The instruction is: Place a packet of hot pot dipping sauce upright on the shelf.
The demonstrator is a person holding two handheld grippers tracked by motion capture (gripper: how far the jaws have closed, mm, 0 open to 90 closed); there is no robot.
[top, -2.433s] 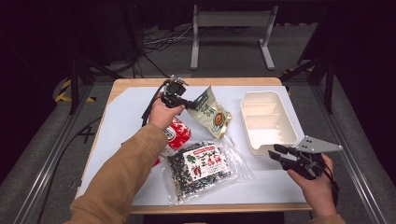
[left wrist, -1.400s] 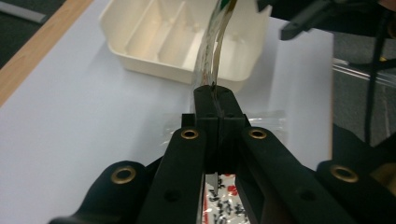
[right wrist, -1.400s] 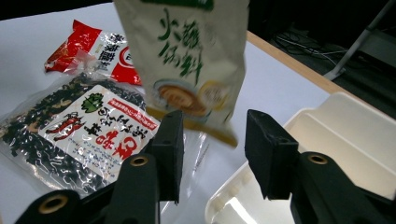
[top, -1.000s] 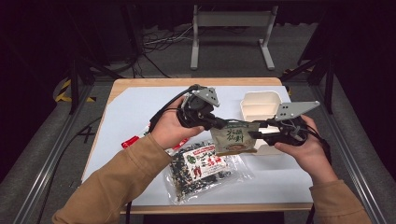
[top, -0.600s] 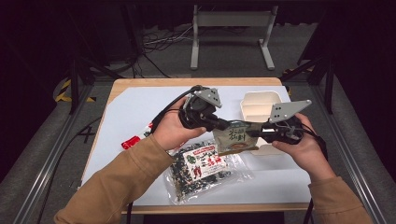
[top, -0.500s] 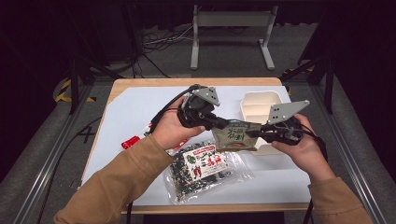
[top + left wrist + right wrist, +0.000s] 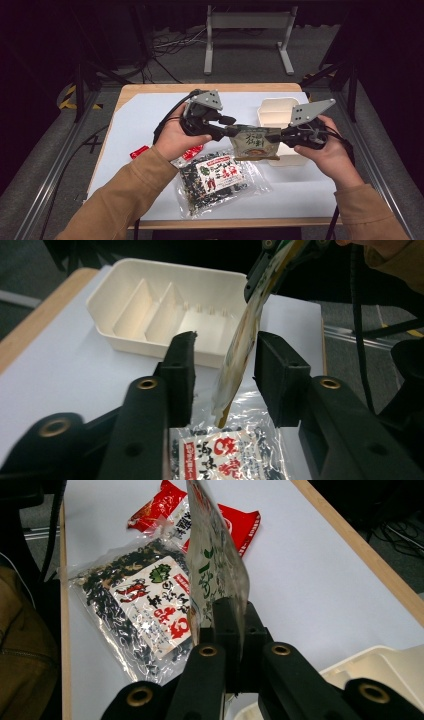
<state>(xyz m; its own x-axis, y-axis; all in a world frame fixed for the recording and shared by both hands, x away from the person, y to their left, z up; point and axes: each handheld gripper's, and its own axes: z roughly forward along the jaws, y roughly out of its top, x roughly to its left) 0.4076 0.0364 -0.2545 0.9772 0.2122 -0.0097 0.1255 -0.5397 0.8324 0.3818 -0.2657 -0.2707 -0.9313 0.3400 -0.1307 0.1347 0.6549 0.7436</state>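
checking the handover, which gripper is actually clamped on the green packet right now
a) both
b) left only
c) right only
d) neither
c: the right gripper has its jaws pressed shut on the green packet, while the left gripper has just been opening, its pads standing off either side of the packet's edge.

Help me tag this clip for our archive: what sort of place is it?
Probably a lab or studio set up for recording handling demos, not a home. A table with a white top stands amid dark surroundings, metal rails run along its sides, and cables lie loose on the floor behind it.
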